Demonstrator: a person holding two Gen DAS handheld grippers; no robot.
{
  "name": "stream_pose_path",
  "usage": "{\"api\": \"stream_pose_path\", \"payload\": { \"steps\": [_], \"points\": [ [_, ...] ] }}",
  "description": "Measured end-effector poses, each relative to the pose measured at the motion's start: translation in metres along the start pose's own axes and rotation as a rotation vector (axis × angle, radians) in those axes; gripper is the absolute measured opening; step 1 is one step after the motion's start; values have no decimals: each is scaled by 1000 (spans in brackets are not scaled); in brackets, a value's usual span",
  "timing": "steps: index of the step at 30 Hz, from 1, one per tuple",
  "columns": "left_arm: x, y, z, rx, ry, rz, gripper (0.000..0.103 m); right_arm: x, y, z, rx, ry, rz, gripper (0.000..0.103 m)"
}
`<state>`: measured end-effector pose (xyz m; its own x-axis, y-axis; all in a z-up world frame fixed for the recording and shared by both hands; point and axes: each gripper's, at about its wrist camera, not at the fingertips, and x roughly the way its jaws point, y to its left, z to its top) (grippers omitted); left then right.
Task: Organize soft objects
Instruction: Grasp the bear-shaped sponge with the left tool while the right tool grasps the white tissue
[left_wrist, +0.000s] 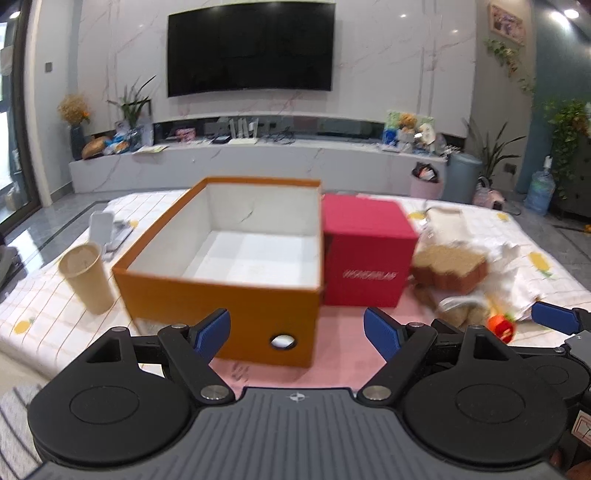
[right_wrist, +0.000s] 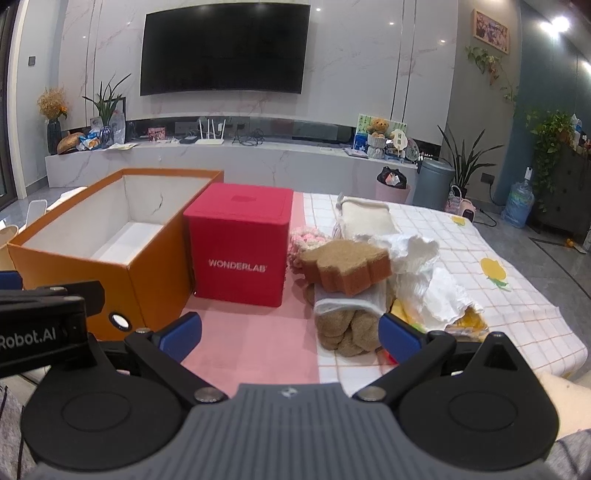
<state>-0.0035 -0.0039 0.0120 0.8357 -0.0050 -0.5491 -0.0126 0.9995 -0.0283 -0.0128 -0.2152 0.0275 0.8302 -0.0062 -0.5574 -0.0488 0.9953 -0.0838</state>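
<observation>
- Left wrist view: left tool (left_wrist: 297, 332) wide open, nothing between the blue fingers, hovering low in front of the orange box (left_wrist: 221, 273). Box open on top and looking empty inside, so plenty of room. Red box (left_wrist: 365, 254) touching its right wall. Soft pile off to the right, blurry here. Paper cup (left_wrist: 86, 277) just left of the orange box, easy to knock over.
- Right wrist view: right tool (right_wrist: 290, 332) also spread open and empty, aimed at the soft pile: brown sponge (right_wrist: 347, 267) on top, brown plush thing (right_wrist: 345, 330) closest, white cloth (right_wrist: 421, 280) beside it, all on the worktop (right_wrist: 517, 295).
- Probably best to grab one item only, sponge or plush first, pinch mid-body, lift clear of the pile, then swing over the red box and drop into the orange one.
</observation>
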Motion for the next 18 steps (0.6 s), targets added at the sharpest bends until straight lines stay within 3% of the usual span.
{"api": "stream_pose_path", "payload": {
  "steps": [5, 8, 12, 18],
  "points": [
    [0, -25, 33, -26, -49, -104, 96, -7, -49, 27, 129, -4, -30, 100],
    [11, -49, 51, 6, -48, -188, 96, 2, -99, 43, 225, 33, -119, 100],
    [36, -84, 65, 25, -37, -244, 96, 19, -166, 60, 339, 80, -220, 100],
    [87, -120, 70, -50, 48, -293, 96, 66, -230, 86, 479, 206, -140, 100]
  ]
}}
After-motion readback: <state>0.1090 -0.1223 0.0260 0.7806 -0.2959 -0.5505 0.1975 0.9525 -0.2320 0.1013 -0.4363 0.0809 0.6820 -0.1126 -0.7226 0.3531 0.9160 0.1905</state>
